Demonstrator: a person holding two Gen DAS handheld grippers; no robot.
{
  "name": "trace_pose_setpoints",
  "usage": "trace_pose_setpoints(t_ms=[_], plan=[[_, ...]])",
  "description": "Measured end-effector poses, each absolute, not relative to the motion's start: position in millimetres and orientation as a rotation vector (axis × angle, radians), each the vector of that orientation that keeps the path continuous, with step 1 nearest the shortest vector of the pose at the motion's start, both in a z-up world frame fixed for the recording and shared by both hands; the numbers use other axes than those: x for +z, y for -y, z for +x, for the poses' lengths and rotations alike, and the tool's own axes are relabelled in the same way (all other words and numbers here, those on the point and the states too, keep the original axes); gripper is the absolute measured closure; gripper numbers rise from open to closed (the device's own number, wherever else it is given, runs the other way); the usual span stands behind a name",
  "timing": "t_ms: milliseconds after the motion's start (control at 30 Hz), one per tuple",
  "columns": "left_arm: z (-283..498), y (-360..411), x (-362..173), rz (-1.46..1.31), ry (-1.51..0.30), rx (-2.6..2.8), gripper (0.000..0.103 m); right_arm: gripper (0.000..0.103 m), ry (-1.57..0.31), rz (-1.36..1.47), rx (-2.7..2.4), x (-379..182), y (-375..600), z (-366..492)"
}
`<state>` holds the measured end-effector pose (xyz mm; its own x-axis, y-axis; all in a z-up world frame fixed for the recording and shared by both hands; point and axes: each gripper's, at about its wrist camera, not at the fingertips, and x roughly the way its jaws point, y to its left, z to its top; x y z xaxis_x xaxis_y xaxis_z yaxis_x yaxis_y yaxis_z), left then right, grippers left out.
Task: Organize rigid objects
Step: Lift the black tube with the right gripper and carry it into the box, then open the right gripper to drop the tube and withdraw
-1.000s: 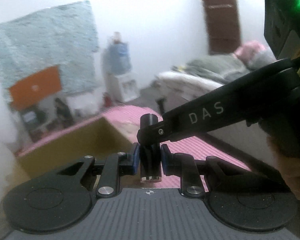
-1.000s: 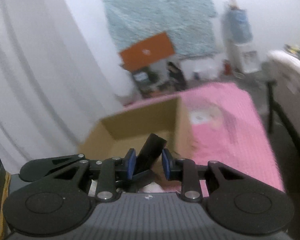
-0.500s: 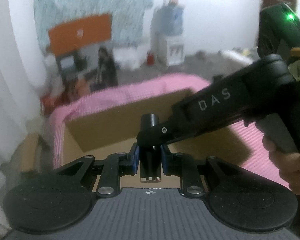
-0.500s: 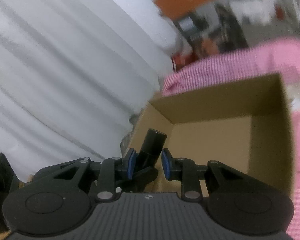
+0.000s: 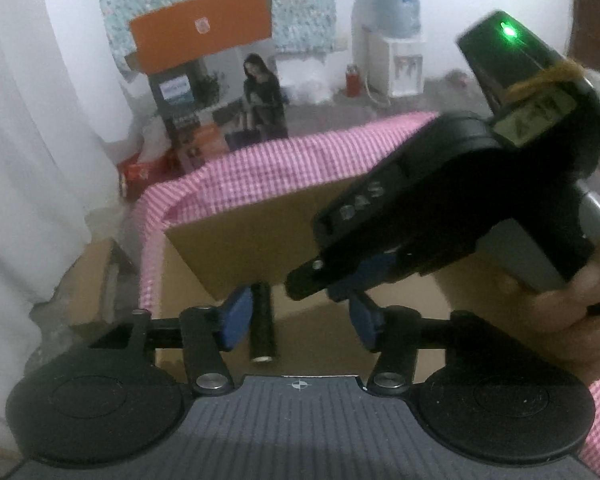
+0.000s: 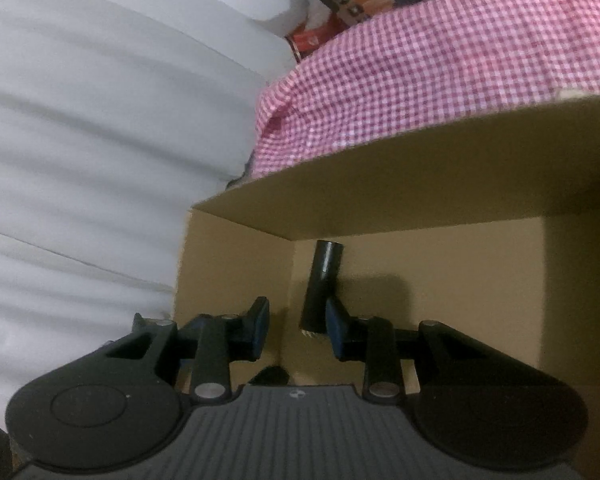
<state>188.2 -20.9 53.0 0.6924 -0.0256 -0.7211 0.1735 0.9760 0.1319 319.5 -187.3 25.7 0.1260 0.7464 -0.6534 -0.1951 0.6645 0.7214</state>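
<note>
Over the open cardboard box (image 5: 236,252) on the pink-checked bench (image 5: 284,168), the left tongs (image 5: 298,322) are opening, with a black cylinder (image 5: 262,322) between them, beside the left blue pad (image 5: 236,318) and well clear of the right one. The right tongs (image 6: 298,326) are opening too; a dark tube (image 6: 319,286) stands between them, against the right pad (image 6: 336,328), apart from the left, above the box floor.
</note>
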Motion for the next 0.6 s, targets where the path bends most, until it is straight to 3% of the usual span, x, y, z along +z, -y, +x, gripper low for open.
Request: trace_pose_setpoints(t_ms=[33,133,167,267,500,600], plan=[[181.6,20.7,58.3,0.196,-0.783,-0.114,0.045,0.066,-1.248,0.531,0.741,31.1,190.7,315.2],[172.2,19.8,70.8,0.187,-0.732,-0.13,0.025,0.05,-1.171,0.502,0.747,52.8,200.8,303.0],[164.4,20.1,75.5,0.185,-0.712,-0.137,0.015,0.05,-1.139,0.487,0.748,62.2,206.8,294.1],[143.2,18.6,90.8,0.177,-0.652,-0.163,0.005,0.049,-1.052,0.462,0.751,89.2,228.5,264.5],[92.9,4.3,120.7,0.114,-0.548,-0.236,0.0,0.022,-0.825,0.387,0.699,147.9,290.8,167.0],[72.6,-1.9,119.5,0.051,-0.526,-0.268,0.0,0.002,-0.749,0.298,0.648,169.6,304.2,127.1]])
